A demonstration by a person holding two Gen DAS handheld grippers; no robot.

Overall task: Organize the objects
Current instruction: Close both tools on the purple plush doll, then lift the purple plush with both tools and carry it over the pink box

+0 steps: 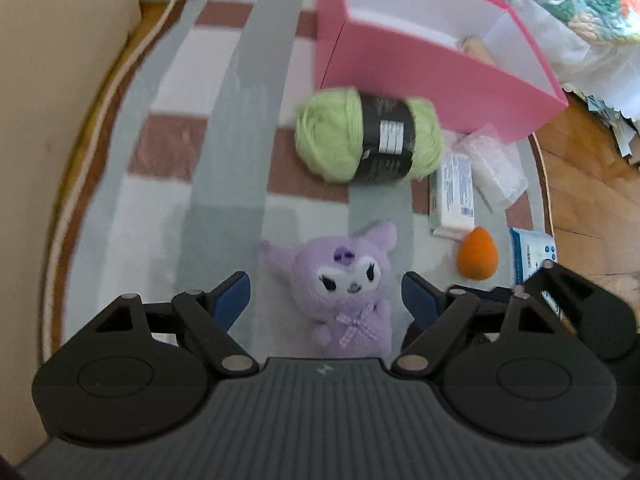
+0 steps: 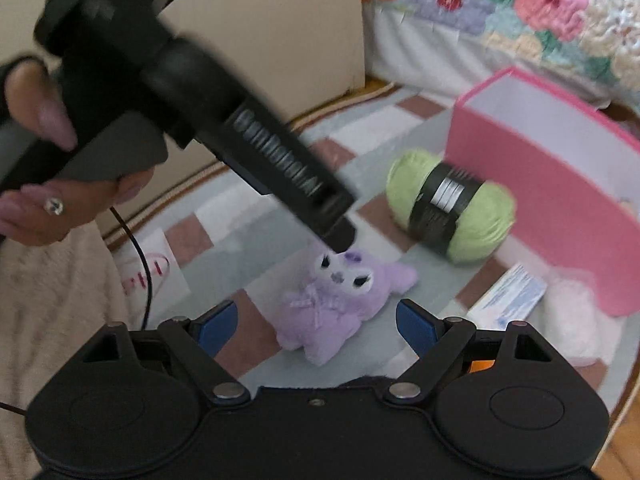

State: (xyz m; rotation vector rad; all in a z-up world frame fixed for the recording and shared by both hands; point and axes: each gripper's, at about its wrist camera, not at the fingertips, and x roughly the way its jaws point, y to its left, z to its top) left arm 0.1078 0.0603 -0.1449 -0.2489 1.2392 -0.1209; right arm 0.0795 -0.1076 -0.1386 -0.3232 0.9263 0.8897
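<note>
A purple plush toy [image 1: 344, 292] with a white face and a checked bow lies on the rug. In the left wrist view it sits between the blue pads of my left gripper [image 1: 326, 300], which is open and not pressing on it. The right wrist view shows the same plush [image 2: 332, 312] just ahead of my right gripper [image 2: 316, 328], also open wide with its pads clear of the toy. The left tool's black body [image 2: 260, 152] slants down over the plush's head, held by a hand [image 2: 40, 200]. A pink box [image 1: 440, 60] stands open behind.
Green yarn [image 1: 368, 140] lies in front of the box. To the right are a white packet [image 1: 454, 196], a clear bag [image 1: 496, 164], an orange sponge [image 1: 478, 254] and a blue-white pack [image 1: 534, 252]. Beige furniture [image 1: 60, 120] borders the rug on the left, with wood floor [image 1: 580, 184] on the right.
</note>
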